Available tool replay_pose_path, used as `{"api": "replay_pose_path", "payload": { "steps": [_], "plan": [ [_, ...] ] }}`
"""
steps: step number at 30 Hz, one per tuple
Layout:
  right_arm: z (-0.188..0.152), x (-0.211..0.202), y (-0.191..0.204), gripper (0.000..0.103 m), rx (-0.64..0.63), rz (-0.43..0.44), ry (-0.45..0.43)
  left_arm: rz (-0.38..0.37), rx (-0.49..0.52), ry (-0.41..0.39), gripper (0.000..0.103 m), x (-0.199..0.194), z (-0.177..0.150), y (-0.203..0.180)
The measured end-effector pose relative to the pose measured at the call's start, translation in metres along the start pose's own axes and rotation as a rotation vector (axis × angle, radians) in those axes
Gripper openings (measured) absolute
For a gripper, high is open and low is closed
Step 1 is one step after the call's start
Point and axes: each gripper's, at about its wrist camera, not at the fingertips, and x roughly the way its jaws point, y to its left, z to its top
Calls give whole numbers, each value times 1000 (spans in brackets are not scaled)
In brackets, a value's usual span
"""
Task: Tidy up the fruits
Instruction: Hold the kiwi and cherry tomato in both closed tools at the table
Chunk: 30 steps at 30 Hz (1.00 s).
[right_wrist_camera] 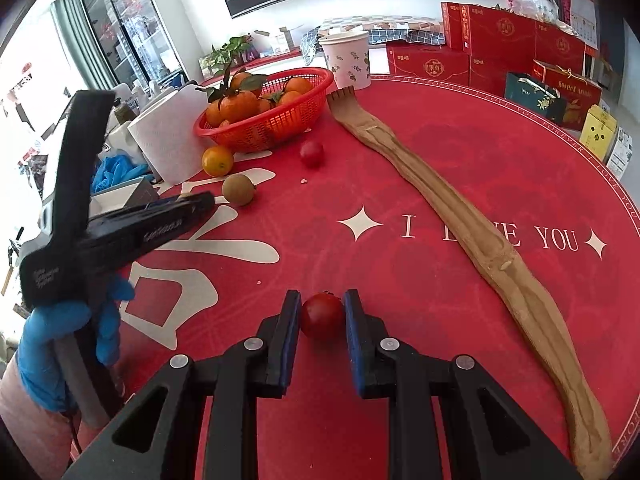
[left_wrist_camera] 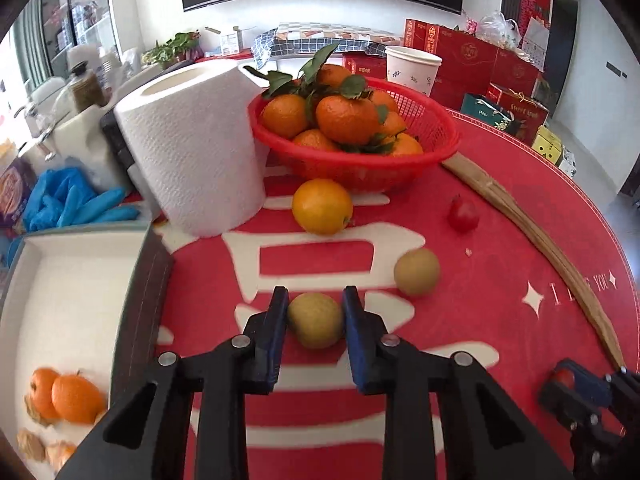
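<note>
The red surface [right_wrist_camera: 440,152] carries a red basket [left_wrist_camera: 436,136] of tangerines at the far left, beside a paper roll [left_wrist_camera: 192,148]. A white tray [left_wrist_camera: 72,280] at the near left already holds two tangerines. Loose near the basket lie an orange [left_wrist_camera: 322,206], a brownish round fruit [left_wrist_camera: 417,272] and a small red fruit [left_wrist_camera: 463,214]. The left claw [left_wrist_camera: 316,320] is narrowed around a yellow-green fruit [left_wrist_camera: 316,320], both pads touching its sides. The right claw [right_wrist_camera: 323,314] likewise pinches a red tomato-like fruit [right_wrist_camera: 323,316] resting low at the surface. To do this well, each should probably lift straight up with gentle, steady pressure, since round fruits may roll out, then carry to the tray.
</note>
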Motion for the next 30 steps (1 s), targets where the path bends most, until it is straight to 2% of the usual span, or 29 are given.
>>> {"api": "replay_pose_path", "payload": {
  "steps": [5, 8, 12, 19, 23, 30],
  "plan": [
    [-2, 0, 8, 23, -44, -40, -7, 1, -19, -10, 30, -37, -53, 10],
    [-3, 1, 13, 23, -65, -63, -12, -20, -18, -29, 30, -48, -70, 13],
    [-4, 4, 22, 23, -108, -112, -22, -59, -48, -32, 30, -49, -70, 18],
    [0, 11, 33, 24, -165, -180, -18, -47, -38, -32, 31, -51, -72, 16],
    [0, 11, 33, 24, -163, -177, -18, -35, -7, -28, 38, -49, -72, 8],
    [-1, 11, 33, 24, -164, -178, -19, -34, -4, -28, 39, -49, -72, 9]
  ]
}}
